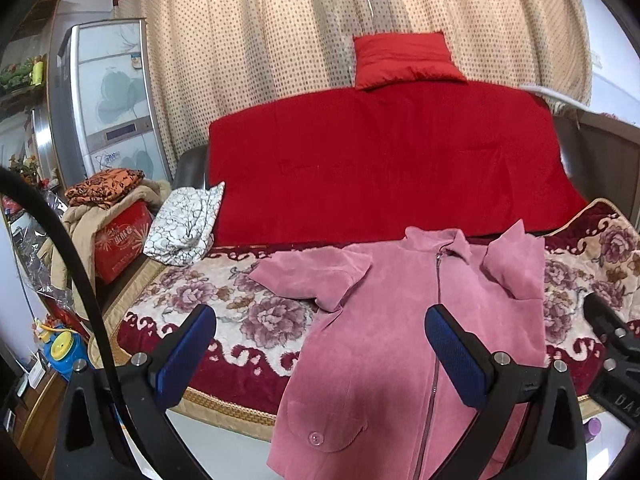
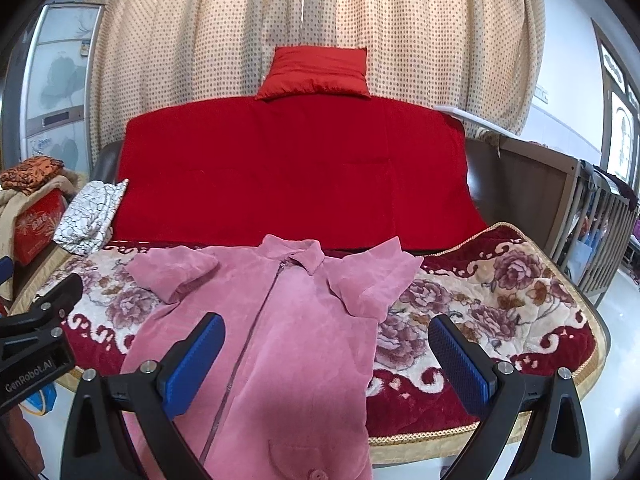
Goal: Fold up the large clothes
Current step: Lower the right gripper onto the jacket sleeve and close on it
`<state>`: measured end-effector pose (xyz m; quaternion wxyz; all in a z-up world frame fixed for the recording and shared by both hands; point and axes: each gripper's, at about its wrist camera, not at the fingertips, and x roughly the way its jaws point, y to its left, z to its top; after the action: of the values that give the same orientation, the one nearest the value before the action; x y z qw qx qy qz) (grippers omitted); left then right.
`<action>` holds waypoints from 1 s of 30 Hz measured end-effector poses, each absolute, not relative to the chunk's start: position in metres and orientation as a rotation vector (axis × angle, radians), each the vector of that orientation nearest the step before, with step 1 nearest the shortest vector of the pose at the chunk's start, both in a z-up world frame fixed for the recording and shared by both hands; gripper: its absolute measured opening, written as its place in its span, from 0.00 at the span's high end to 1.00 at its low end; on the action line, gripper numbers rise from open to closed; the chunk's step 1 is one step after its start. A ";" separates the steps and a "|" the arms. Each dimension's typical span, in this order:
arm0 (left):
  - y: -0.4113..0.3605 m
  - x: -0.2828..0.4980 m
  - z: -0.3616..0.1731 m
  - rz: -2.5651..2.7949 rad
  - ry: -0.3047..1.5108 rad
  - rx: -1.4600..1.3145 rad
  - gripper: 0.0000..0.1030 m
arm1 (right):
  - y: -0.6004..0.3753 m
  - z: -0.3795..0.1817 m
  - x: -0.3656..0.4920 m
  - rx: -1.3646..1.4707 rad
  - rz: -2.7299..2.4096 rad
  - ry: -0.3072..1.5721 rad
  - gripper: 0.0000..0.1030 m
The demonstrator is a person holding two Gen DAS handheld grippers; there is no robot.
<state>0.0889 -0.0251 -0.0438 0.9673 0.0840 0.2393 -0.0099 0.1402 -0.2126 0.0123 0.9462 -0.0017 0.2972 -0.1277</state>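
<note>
We log a pink zip-front jacket [image 1: 384, 320] lying front-up on a floral blanket [image 1: 224, 304] that covers the seat of a sofa; its collar points toward the backrest and its hem hangs over the front edge. Both sleeves are folded in short beside the shoulders. The zipper [image 2: 256, 320] is closed along the visible length. A button [image 1: 315, 438] sits on a pocket near the hem.

Left gripper [image 1: 320, 354]: fingers wide apart, nothing between them, held above the jacket's lower left half. We see no contact with the fabric.

Right gripper [image 2: 326, 360]: fingers likewise spread, empty, held over the jacket's right side and the blanket just beside it.

Surroundings: a red cover [image 2: 288, 168] drapes the backrest, a red cushion [image 2: 316, 72] sits on top of it, and a dotted curtain [image 2: 224, 20] hangs behind. A white patterned cloth [image 1: 184, 220] lies at the left end of the seat, well apart from the jacket.
</note>
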 end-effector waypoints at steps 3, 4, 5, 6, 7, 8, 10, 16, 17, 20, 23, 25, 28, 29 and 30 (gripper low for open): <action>-0.028 0.104 -0.053 -0.004 0.525 0.191 0.00 | -0.220 0.005 0.155 0.000 -0.274 0.630 0.00; -0.029 0.109 -0.056 0.001 0.534 0.198 0.00 | -0.224 0.003 0.159 0.000 -0.279 0.636 0.00; -0.030 0.116 -0.060 0.006 0.545 0.205 0.00 | -0.227 0.000 0.162 0.000 -0.284 0.640 0.00; -0.030 0.122 -0.063 0.006 0.553 0.205 0.00 | -0.230 -0.002 0.167 0.001 -0.287 0.646 0.00; -0.031 0.131 -0.068 0.005 0.565 0.205 0.00 | -0.233 -0.005 0.172 0.002 -0.288 0.654 0.00; -0.030 0.137 -0.072 0.007 0.572 0.218 0.00 | -0.237 -0.008 0.177 0.002 -0.290 0.662 0.00; -0.031 0.152 -0.083 0.005 0.603 0.231 0.00 | -0.247 -0.015 0.188 0.003 -0.294 0.675 0.00; -0.024 0.207 -0.130 0.038 0.743 0.250 0.00 | -0.321 -0.050 0.229 0.199 -0.170 0.704 0.00; -0.023 0.212 -0.134 0.046 0.754 0.251 0.00 | -0.342 -0.059 0.239 0.249 -0.157 0.713 0.00; -0.022 0.225 -0.147 0.061 0.780 0.255 0.00 | -0.410 -0.090 0.276 0.455 -0.059 0.741 0.00; -0.029 0.234 -0.154 0.060 0.791 0.272 0.00 | -0.470 -0.126 0.315 0.625 -0.045 0.757 0.00; -0.037 0.240 -0.156 0.046 0.785 0.261 0.00 | -0.497 -0.151 0.341 0.730 -0.039 0.759 0.00; -0.046 0.247 -0.155 0.038 0.760 0.271 0.00 | -0.532 -0.192 0.379 0.831 -0.081 0.785 0.04; -0.049 0.249 -0.154 0.035 0.750 0.270 0.00 | -0.541 -0.204 0.391 0.860 -0.079 0.784 0.07; -0.051 0.251 -0.154 0.033 0.744 0.268 0.00 | -0.548 -0.216 0.399 0.879 -0.081 0.788 0.10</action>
<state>0.2511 -0.0513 -0.1538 0.9228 0.1304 0.3623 0.0163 0.3986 -0.5481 -0.2163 0.8301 0.4143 0.3713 -0.0383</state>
